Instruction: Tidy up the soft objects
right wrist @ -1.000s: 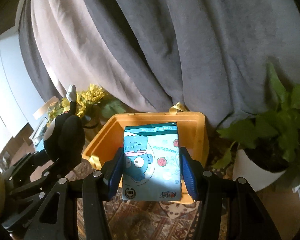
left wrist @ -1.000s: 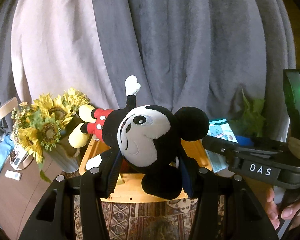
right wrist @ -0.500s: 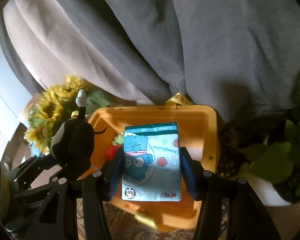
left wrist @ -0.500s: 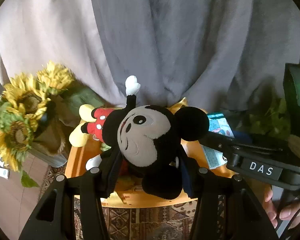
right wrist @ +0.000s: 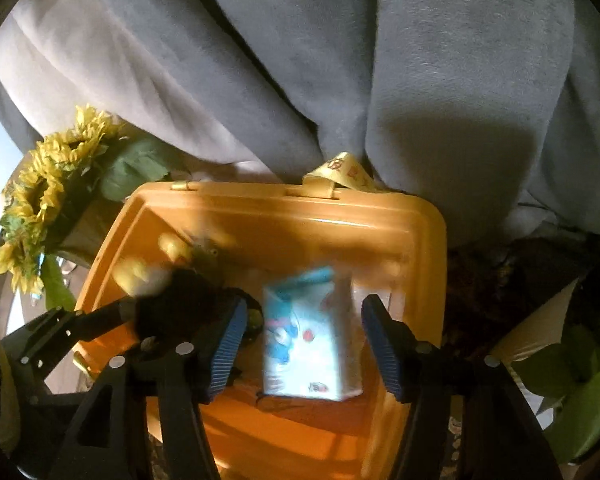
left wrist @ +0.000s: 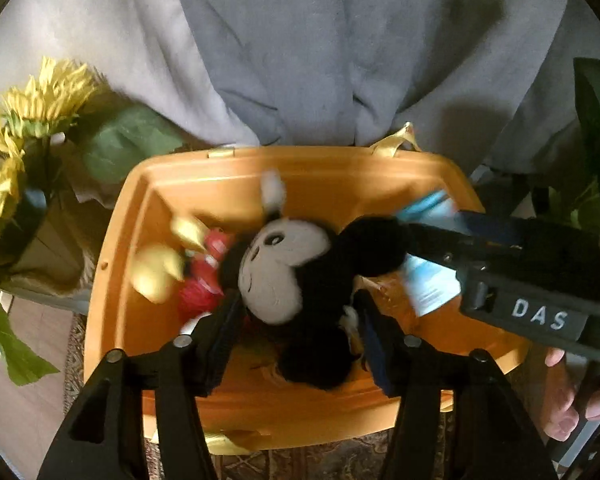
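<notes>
An orange plastic bin (left wrist: 320,172) sits below both grippers; it also shows in the right wrist view (right wrist: 380,216). A Mickey Mouse plush (left wrist: 284,268) hangs blurred over the bin between the fingers of my left gripper (left wrist: 296,336), whose jaws stand slightly apart around its head. In the right wrist view the plush (right wrist: 172,304) shows dark at left. My right gripper (right wrist: 304,344) is open, and a light blue cartoon-print pack (right wrist: 308,336) is blurred, loose between its fingers, over the bin. The pack (left wrist: 428,284) also shows in the left view.
A sunflower bouquet (left wrist: 16,152) stands left of the bin. A grey blanket (left wrist: 320,48) drapes behind it. A green potted plant (right wrist: 580,376) is at right. A patterned rug (left wrist: 300,460) lies under the bin. The right gripper's body (left wrist: 540,280) crosses the left view.
Both grippers moved forward and tilted down over the bin. The right gripper's jaws opened and the blue pack dropped free. The plush sank lower between the left fingers.
</notes>
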Demonstrator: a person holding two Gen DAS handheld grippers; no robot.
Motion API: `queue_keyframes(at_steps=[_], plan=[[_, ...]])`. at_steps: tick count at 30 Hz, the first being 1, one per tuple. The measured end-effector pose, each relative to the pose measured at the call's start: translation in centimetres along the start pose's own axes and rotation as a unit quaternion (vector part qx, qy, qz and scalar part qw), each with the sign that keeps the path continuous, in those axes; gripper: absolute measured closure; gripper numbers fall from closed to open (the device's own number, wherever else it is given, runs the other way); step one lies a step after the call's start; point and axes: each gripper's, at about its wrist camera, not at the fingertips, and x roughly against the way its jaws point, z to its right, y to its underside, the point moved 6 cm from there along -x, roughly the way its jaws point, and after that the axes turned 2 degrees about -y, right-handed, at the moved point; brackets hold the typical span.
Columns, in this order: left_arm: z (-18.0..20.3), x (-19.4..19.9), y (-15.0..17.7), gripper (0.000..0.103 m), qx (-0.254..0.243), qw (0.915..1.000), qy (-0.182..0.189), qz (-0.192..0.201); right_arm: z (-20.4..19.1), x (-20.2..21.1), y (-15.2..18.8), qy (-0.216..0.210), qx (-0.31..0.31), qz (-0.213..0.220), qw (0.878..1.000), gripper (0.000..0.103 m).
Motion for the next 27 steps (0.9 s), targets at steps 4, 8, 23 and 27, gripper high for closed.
queue_keyframes(at_steps=[4,8,23,27], plan=[[-0.2,0.5,0.1,0.031,0.012,0.9999,-0.006,0.005,0.3,1.1,0.2,0.002,-0.007,0.015,1.0,0.038],[-0.8,2.6,0.9,0.029,0.026,0.9991,-0.025,0.024,-0.3,3.8,1.0,0.021,0.008,0.044,0.999,0.038],[-1.8,17.0,7.4,0.01,0.059,0.979,-0.106,0.164,-5.0,16.0,8.5,0.047,0.028,0.143,0.988,0.037],[-1.8,20.4,9.4,0.002,0.05,0.9708,-0.124,0.199,-7.0,19.1,11.0,0.065,0.036,0.174,0.982,0.022]])
